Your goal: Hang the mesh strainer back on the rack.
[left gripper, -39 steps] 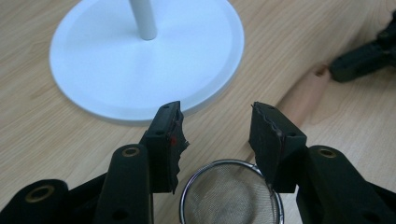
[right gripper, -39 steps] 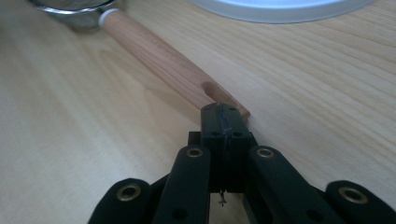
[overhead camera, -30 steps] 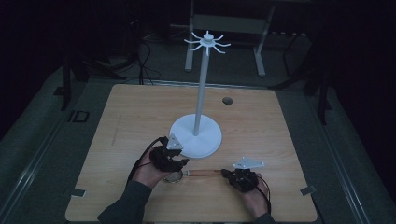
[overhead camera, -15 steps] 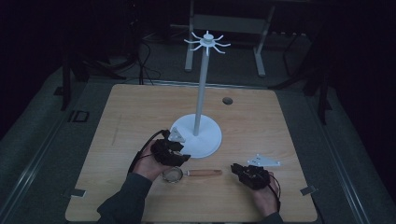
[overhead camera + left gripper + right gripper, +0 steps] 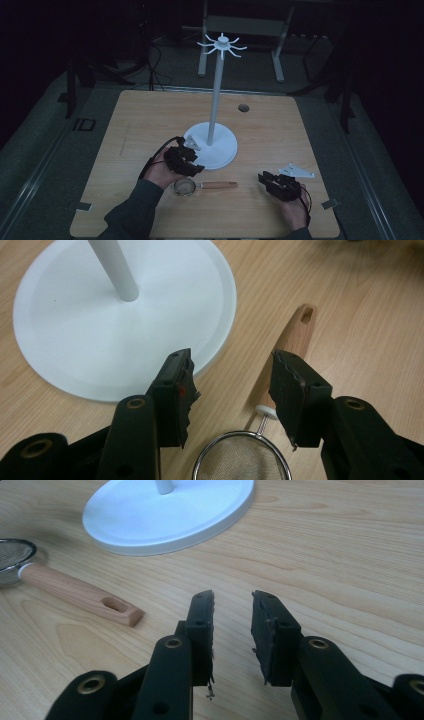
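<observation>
Strainer (image 5: 186,186): lies flat on the table (image 5: 130,120), just in front of the white stand base (image 5: 220,150); mesh bowl toward the left hand, wooden handle (image 5: 218,185) pointing toward the right gripper.
Left gripper (image 5: 186,166): poised over the strainer bowl; jaws parted, straddling the junction of handle (image 5: 287,342) and bowl (image 5: 242,460) in the left gripper view, with no pad contact visible.
Right gripper (image 5: 267,179): set off to the right of the handle end, apart from it; jaws have just been opening, nothing between them, bare wood beneath.
Handle end (image 5: 122,611): slotted, lying left of the right jaws in the right gripper view.
Stand pole (image 5: 215,95): upright, hook ring on top.
</observation>
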